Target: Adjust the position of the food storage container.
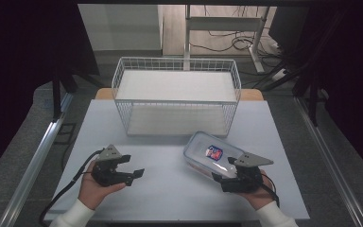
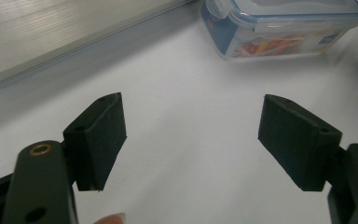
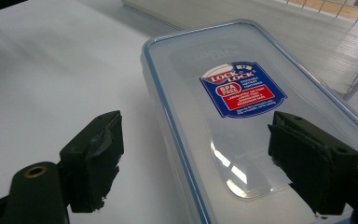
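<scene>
A: Where's the food container (image 1: pixel 211 153)?

B: On the tabletop (image 1: pixel 170 184), right of centre, just in front of the right front corner of the wire basket (image 1: pixel 176 97). Lid on, lying flat, sticker with red and blue print facing up.

A: Orientation?

B: Long axis runs diagonally in the high view: one short end points up-left toward the basket, the other down-right toward the person's right hand. In the right gripper view (image 3: pixel 242 93) the box runs away from the camera, slightly skewed.

A: Right hand-held gripper (image 1: pixel 228 176)?

B: Jaws wide apart, at the near short end of the container. One pad sits above the lid's near edge, the other out over bare tabletop beside the box. Nothing clamped. Whether the pad touches the lid, can't tell from this angle, looks like a small gap.

A: Left hand-held gripper (image 1: pixel 133 172)?

B: Jaws apart, nothing between them but tabletop. It's well apart from the container, at the left front of the tabletop, pointing right toward the box; left gripper view has the container (image 2: pixel 279 28) far off at the top right.
</scene>
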Motion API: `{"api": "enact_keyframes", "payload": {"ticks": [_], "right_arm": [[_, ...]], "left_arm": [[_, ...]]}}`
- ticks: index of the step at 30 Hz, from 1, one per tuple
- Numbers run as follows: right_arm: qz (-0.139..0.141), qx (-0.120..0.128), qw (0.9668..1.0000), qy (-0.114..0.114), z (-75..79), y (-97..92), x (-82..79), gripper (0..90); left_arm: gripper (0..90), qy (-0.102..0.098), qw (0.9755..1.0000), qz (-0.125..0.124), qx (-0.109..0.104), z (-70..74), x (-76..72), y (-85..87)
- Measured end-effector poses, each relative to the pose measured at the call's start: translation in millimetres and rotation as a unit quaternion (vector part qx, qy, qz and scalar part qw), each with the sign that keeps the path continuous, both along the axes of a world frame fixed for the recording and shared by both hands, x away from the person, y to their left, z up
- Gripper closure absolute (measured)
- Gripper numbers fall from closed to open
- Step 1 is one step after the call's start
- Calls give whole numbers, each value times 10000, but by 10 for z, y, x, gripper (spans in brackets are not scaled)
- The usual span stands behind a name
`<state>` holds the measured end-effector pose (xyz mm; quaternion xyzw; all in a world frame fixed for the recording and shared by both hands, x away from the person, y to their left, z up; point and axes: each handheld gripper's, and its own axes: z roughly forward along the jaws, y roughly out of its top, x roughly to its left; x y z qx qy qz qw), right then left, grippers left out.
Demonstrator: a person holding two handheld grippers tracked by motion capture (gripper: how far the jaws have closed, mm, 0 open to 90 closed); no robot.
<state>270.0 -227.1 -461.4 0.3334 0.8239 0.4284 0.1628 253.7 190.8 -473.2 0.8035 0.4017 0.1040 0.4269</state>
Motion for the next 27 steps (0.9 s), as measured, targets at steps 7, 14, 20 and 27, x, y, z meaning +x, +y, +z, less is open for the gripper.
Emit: {"api": "enact_keyframes", "payload": {"ticks": [7, 14, 20, 27], "right_arm": [[-28, 34, 10000, -74, 20, -26, 18, 201], [-3, 133, 9999, -2, 88, -26, 32, 240], [-114, 117, 9998, 78, 203, -26, 108, 264], [-31, -147, 9995, 284, 301, 53, 300, 274]], "left_arm": [[229, -17, 9998, -68, 174, -25, -21, -20], [225, 51, 10000, -20, -73, 25, -20, 4], [223, 7, 9999, 25, -99, 73, -21, 36], [223, 45, 10000, -9, -85, 68, -14, 32]]}}
